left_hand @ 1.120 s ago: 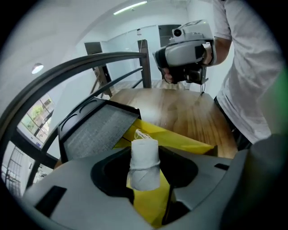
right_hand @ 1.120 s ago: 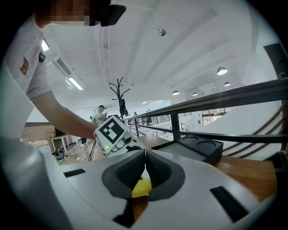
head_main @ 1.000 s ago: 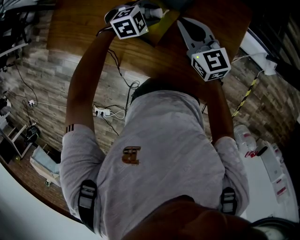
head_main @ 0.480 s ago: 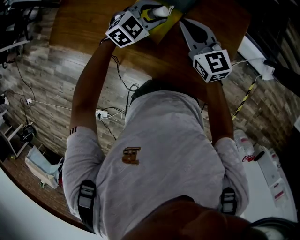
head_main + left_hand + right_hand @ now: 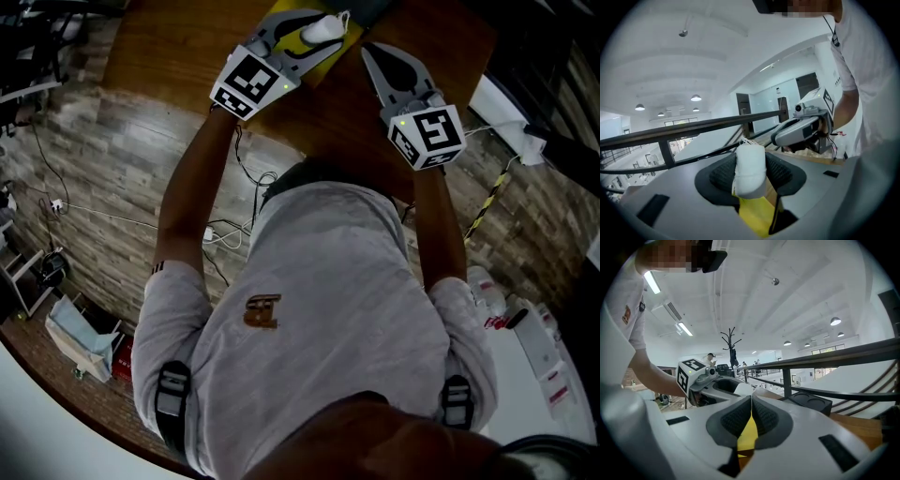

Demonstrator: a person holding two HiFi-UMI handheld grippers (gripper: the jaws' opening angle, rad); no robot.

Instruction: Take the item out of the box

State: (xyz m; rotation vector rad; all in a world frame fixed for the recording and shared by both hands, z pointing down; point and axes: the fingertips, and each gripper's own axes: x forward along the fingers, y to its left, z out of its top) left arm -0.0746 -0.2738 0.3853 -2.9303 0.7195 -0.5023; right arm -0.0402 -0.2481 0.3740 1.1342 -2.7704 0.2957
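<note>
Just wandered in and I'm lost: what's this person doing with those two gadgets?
A person works at a wooden table with a gripper in each hand. The left gripper has its jaws clamped on a small white item, held above a yellow box. The right gripper has its jaws closed, seemingly pinching the box's edge to steady it. The item looks to be out of the box.

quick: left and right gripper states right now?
Left gripper: closed on the white bundle.
Right gripper: closed, apparently pinching an edge of the yellow box.
</note>
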